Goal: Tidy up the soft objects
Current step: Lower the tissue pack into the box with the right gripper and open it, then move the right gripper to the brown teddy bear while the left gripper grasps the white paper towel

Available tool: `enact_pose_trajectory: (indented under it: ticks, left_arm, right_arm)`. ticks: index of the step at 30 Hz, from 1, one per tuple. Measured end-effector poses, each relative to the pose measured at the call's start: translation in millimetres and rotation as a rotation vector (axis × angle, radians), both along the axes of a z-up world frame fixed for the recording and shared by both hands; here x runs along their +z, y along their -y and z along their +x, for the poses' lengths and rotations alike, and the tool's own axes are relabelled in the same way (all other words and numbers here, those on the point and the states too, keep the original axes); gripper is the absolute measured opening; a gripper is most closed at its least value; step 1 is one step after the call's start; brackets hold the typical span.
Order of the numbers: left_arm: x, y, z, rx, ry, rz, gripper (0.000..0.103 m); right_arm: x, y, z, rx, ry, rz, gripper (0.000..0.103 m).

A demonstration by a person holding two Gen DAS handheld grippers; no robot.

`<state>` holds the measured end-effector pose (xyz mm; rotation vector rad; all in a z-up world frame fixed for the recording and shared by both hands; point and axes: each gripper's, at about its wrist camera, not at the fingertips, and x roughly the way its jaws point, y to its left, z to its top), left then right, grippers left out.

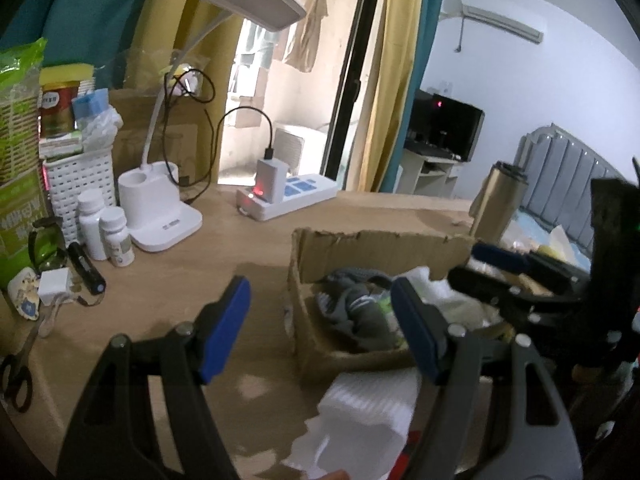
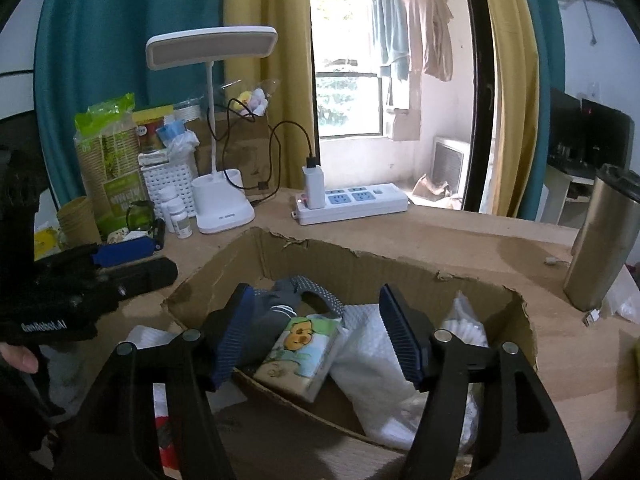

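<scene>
Sitting on the light wooden surface (image 2: 460, 236) is a torn brown cardboard box (image 2: 360, 268) with its top open. Inside it lie the soft things: a grey sock with white stripes (image 2: 276, 312), a small tissue pack with a cartoon picture (image 2: 300, 352), a white bubbly foam sheet (image 2: 368, 344) and a clear bag of white cotton swabs (image 2: 468, 328). The tissue pack leans on the sock, and the foam sheet lies just beside the pack.

The right hand-held gripper (image 2: 316, 332) hangs over the box, pointing down into it. Its jaws stand wide, and nothing is held between them. The tissue pack and the sock show in the gap, but the blue pads (image 2: 400, 336) do not press on them.

The left hand-held gripper (image 1: 320, 328) is beside the box, over the surface. Its jaws are wide too, and its blue pads (image 1: 224, 328) hold nothing. Just below it, outside the box, lies a white foam piece (image 1: 360, 420) on the surface.

Farther back stand a white desk lamp with a flat head (image 2: 216, 120), a white power strip with blue sockets (image 2: 352, 202) with a white charger plugged into it (image 2: 314, 190), and two small white pill bottles (image 2: 176, 212). A white plastic basket with holes (image 2: 170, 184) and a green bag of paper cups (image 2: 108, 160) are near the lamp. A tall silver metal cup (image 2: 600, 240) stands at the right side of the surface. Black scissors (image 1: 18, 376) lie at the left edge.
</scene>
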<state>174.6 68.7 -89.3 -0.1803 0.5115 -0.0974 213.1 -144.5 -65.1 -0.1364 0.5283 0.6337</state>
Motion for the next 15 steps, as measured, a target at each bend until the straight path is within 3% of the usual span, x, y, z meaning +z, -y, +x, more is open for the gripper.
enact_pose_trajectory:
  ticks: [15]
  left_arm:
    - [6, 20, -24, 0.009, 0.021, 0.035, 0.074]
  right_arm:
    - [12, 39, -26, -0.047, 0.054, 0.027, 0.068]
